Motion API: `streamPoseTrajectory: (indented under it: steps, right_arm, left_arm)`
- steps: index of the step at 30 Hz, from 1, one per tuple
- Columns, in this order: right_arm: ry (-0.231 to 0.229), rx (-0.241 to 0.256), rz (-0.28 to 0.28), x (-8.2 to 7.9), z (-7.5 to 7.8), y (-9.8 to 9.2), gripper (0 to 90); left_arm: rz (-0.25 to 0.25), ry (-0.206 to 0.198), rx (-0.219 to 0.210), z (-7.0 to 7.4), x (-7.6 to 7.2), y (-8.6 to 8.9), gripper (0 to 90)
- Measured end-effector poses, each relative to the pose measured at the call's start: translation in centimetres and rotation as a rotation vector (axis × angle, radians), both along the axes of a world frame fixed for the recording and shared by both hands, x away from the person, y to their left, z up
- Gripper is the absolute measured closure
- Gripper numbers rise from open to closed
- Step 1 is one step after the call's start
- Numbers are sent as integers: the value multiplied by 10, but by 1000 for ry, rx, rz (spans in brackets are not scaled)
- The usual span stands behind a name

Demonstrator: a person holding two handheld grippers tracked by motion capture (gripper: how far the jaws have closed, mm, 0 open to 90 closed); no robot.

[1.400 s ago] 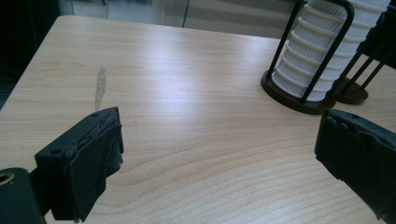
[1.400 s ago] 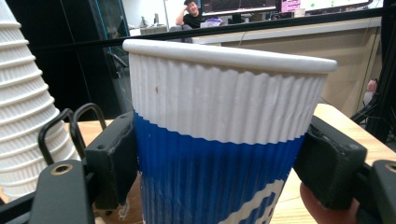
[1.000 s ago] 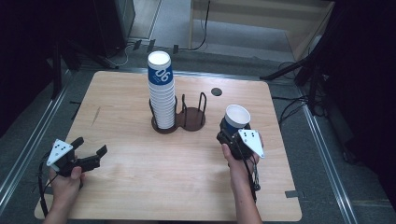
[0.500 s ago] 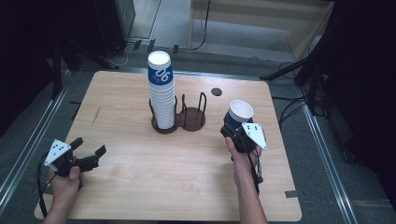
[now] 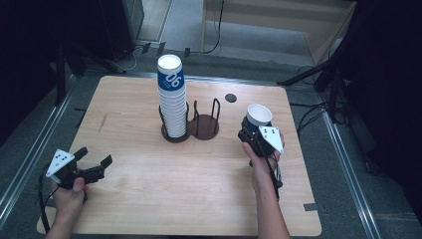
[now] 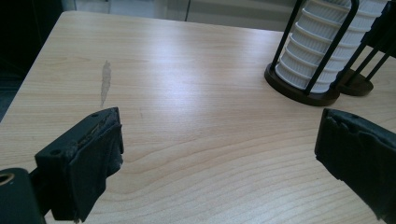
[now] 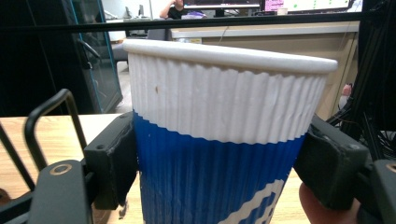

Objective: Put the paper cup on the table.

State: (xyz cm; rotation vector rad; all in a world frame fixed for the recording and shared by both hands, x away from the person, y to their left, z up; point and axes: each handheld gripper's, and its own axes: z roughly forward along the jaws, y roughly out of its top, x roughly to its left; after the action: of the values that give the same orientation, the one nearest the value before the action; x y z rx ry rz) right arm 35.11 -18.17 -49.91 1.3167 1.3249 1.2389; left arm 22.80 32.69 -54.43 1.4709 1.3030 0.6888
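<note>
Left gripper [image 5: 92, 167] rests near the front left corner of the light wooden table [image 5: 134, 199], jaws spread wide, gripping nothing. Right gripper [image 5: 254, 133], near the right edge, is clamped on a blue-and-white ribbed paper cup [image 5: 259, 117], held upright. Farther back, near centre, a tall stack of matching cups [image 5: 172, 102] fills one ring of a dark two-ring wire holder [image 5: 205, 124].

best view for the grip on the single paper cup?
Right gripper view: the paper cup sits close up, upright, with both fingers pressed on its blue band. The high view shows it small in the right gripper, contact hidden.
</note>
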Motion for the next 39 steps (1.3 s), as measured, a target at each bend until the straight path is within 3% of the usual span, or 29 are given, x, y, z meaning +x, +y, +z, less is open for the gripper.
streamPoseTrajectory:
  steps: [3,7,11,17,28,39]
  right_arm:
    - [14,8,-10,6,-2,-2,219]
    - [23,-21,-15,14,-7,-3,220]
    - [42,-7,-29,22,-11,-5,220]
    - [78,-43,-58,35,-20,-10,219]
    - [153,-125,-52,49,-36,-13,217]
    - [225,-94,-16,52,-41,-9,209]
  left_arm:
    - [-1,-1,2,0,0,0,18]
    - [1,0,-2,0,0,0,18]
    - [2,-2,-2,0,0,0,18]
    - [0,0,3,0,-1,0,19]
    - [-1,-3,3,0,0,-1,19]
    - [-2,-1,-13,0,-1,1,19]
